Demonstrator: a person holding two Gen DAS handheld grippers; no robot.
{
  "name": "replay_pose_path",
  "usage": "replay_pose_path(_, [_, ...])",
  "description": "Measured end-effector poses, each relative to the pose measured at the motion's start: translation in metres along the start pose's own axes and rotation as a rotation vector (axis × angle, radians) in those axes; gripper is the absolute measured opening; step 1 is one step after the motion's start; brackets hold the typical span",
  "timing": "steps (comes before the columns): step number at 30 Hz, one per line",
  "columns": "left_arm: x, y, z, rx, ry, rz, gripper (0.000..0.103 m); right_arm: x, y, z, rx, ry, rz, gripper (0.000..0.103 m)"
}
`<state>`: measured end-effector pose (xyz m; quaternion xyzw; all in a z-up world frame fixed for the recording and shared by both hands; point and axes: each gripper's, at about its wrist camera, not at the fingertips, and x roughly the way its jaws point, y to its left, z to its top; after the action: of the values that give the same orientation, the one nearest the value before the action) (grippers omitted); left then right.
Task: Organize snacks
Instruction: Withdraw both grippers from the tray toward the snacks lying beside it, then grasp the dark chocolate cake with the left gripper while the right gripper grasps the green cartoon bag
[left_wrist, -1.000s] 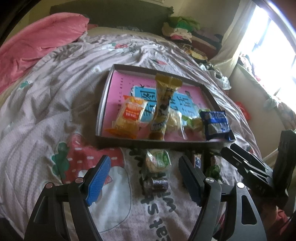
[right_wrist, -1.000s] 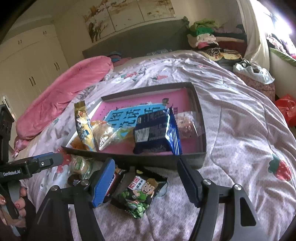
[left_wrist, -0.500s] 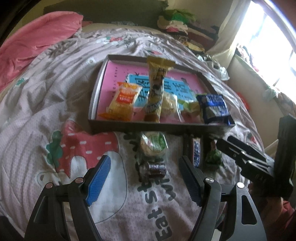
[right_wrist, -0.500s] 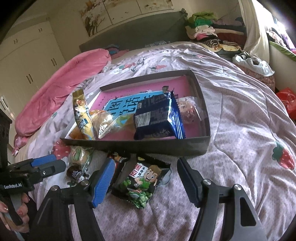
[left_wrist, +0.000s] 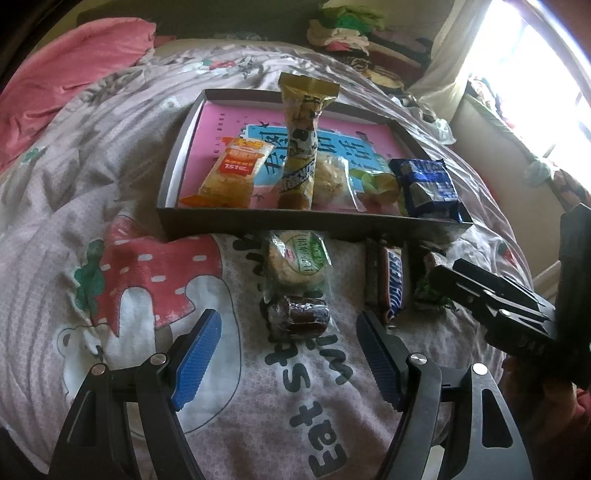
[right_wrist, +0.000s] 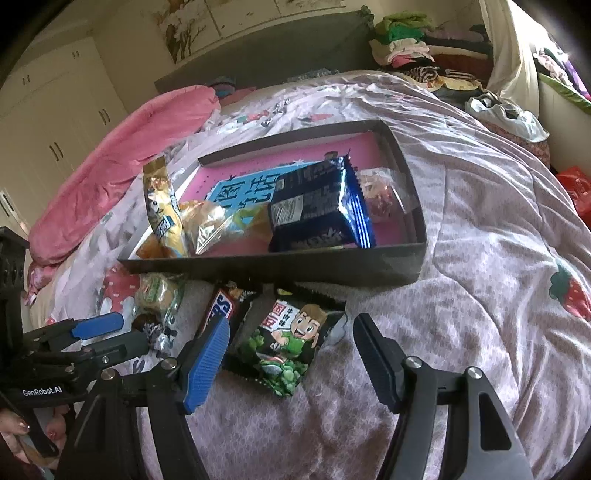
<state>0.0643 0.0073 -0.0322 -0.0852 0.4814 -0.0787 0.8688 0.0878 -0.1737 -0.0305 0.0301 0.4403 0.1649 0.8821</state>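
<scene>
A dark shallow box (left_wrist: 258, 221) (right_wrist: 280, 264) with a pink floor lies on the bed and holds several snacks, among them an orange pack (left_wrist: 236, 173), a tall yellow bar (left_wrist: 301, 140) and a blue packet (left_wrist: 426, 186) (right_wrist: 319, 208). On the quilt in front lie a round green-labelled cake (left_wrist: 297, 260), a small dark wrapped sweet (left_wrist: 297, 314), a Snickers bar (left_wrist: 391, 280) (right_wrist: 221, 306) and a green pea packet (right_wrist: 284, 343). My left gripper (left_wrist: 288, 343) is open just short of the dark sweet. My right gripper (right_wrist: 290, 349) is open, straddling the pea packet without touching it.
A pink duvet (left_wrist: 66, 74) is bunched at the far left of the bed. Folded clothes (right_wrist: 406, 40) are piled at the far right by the window. A white bag (right_wrist: 509, 114) lies past the bed's right edge. A hand (right_wrist: 22, 432) holds the left gripper.
The left gripper has come lower and closer to the dark sweet and the round cake. The right gripper has edged down over the pea packet. Both pairs of jaws kept their width.
</scene>
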Motion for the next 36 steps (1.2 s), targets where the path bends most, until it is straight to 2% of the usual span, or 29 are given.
replay_pose_path(13, [0.007,-0.003,-0.002,0.023,0.001,0.0,0.067,0.012,0.001,-0.001,-0.007,0.017,-0.029,0.069])
replay_pose_path(20, [0.011,-0.006,-0.002,0.018,0.002,0.008,0.063,0.019,0.011,-0.004,-0.073,0.023,-0.032,0.053])
replay_pose_path(24, [0.013,-0.007,-0.002,0.012,0.004,0.012,0.062,0.021,0.015,-0.005,-0.103,0.022,-0.031,0.05])
replay_pose_path(26, [0.015,-0.008,-0.002,0.01,0.004,0.017,0.061,0.021,0.015,-0.005,-0.104,0.022,-0.015,0.042])
replay_pose_path(34, [0.019,-0.006,-0.003,0.007,-0.004,0.038,0.047,0.013,0.007,-0.003,-0.069,0.015,0.026,0.035])
replay_pose_path(36, [0.018,-0.006,-0.003,0.007,-0.004,0.03,0.04,0.01,0.004,-0.003,-0.057,0.01,0.034,0.034])
